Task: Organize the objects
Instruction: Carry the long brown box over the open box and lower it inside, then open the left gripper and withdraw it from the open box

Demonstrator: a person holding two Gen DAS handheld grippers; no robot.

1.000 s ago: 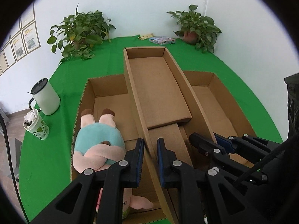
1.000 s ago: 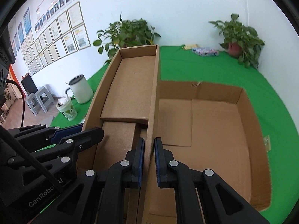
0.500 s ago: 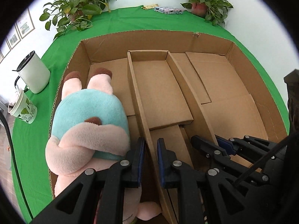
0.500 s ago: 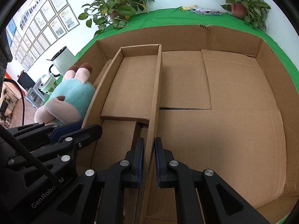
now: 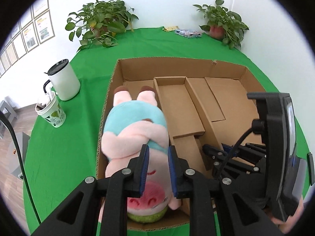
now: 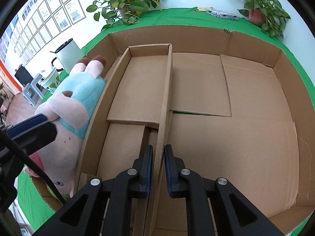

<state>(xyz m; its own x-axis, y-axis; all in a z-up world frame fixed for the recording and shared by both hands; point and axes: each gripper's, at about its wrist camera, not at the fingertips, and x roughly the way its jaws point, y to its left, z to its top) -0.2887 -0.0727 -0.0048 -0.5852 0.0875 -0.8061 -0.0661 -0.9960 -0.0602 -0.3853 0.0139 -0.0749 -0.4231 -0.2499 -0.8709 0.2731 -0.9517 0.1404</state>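
Note:
A narrow cardboard tray [image 6: 145, 90] lies inside a large open cardboard box [image 6: 256, 39] on the green table. My right gripper [image 6: 158, 169] straddles the tray's right wall, its jaws a little apart from the cardboard. A pink plush pig in a teal shirt [image 5: 135, 125] lies in the box's left part, beside the tray. My left gripper [image 5: 158, 167] hovers open over the pig, off the tray. The pig also shows in the right wrist view [image 6: 74, 102]. The tray shows in the left wrist view [image 5: 177, 106].
A white lidded mug [image 5: 64, 79] and a patterned paper cup [image 5: 51, 111] stand left of the box. Two potted plants [image 5: 98, 25] [image 5: 222, 23] and a flat packet [image 5: 188, 33] sit at the table's far edge.
The tray has come down into the box. My left gripper has let go of the tray's left wall, opened, and moved left over the pig. My right jaws have loosened slightly.

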